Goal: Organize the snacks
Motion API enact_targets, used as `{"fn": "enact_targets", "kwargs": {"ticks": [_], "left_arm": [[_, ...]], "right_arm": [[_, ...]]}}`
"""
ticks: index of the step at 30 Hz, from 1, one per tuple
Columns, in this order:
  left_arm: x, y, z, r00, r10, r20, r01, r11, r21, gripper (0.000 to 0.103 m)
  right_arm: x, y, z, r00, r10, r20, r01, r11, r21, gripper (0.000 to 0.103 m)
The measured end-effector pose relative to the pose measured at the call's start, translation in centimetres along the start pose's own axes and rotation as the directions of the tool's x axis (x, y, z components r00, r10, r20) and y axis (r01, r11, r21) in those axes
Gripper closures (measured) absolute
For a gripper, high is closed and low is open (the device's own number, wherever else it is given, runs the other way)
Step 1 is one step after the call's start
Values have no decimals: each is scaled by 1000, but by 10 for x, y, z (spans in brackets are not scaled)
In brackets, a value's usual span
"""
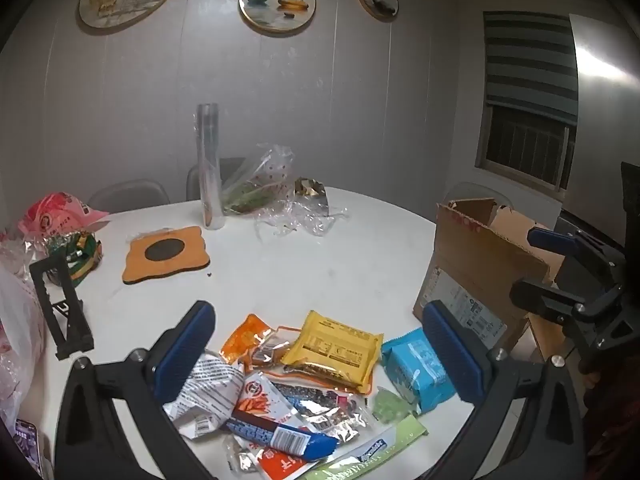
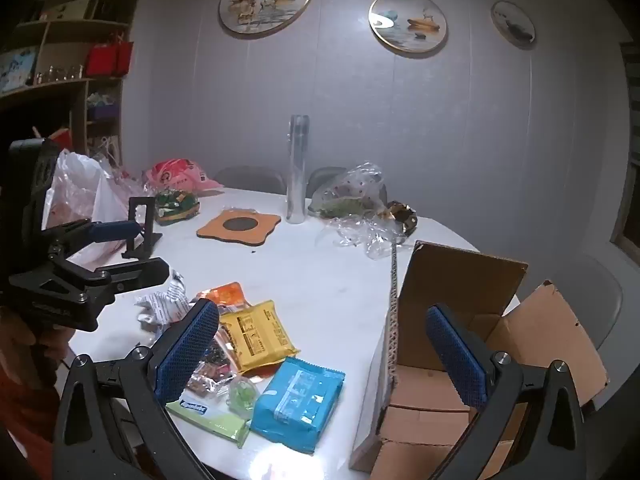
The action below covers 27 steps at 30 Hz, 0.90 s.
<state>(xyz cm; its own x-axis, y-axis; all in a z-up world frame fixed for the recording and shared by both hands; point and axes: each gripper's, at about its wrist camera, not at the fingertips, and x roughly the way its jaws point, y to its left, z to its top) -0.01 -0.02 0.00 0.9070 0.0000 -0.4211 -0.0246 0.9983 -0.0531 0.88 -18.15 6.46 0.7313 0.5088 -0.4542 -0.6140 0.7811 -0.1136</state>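
A pile of snack packets lies on the white round table [image 1: 304,256]: a yellow packet [image 1: 334,350], a blue packet [image 1: 418,364], an orange packet [image 1: 244,336], a crumpled white wrapper [image 1: 208,392] and a green bar [image 1: 372,452]. My left gripper [image 1: 318,356] is open and empty above the pile. An open cardboard box [image 2: 448,364] stands at the table's right edge. My right gripper [image 2: 324,354] is open and empty, one finger over the pile and one over the box. The yellow packet [image 2: 256,334] and blue packet [image 2: 298,404] also show in the right wrist view.
An orange coaster mat [image 1: 166,254], a tall clear roll [image 1: 210,164], crumpled clear plastic bags [image 1: 280,200], a black stand [image 1: 60,304] and pink and white bags [image 1: 56,212] sit on the table's far and left parts. Chairs stand behind it. A shelf [image 2: 72,68] is at the left.
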Motion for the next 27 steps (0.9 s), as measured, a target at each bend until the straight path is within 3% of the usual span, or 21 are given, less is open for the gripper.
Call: {"fn": "enact_targets", "kwargs": {"ticks": [7, 13, 27], "left_arm": [[2, -4, 2, 999, -8, -43, 8, 1000, -6, 1], [-1, -6, -2, 1000, -4, -29, 4, 1000, -9, 1], [-14, 3, -4, 1000, 2, -13, -2, 1000, 3, 1]], "right_arm": [[-9, 12, 0, 997, -65, 34, 65, 998, -19, 0], [-7, 8, 3, 1000, -1, 1, 1, 1000, 20, 0], [-9, 16, -6, 1000, -9, 6, 9, 999, 45, 0]]}}
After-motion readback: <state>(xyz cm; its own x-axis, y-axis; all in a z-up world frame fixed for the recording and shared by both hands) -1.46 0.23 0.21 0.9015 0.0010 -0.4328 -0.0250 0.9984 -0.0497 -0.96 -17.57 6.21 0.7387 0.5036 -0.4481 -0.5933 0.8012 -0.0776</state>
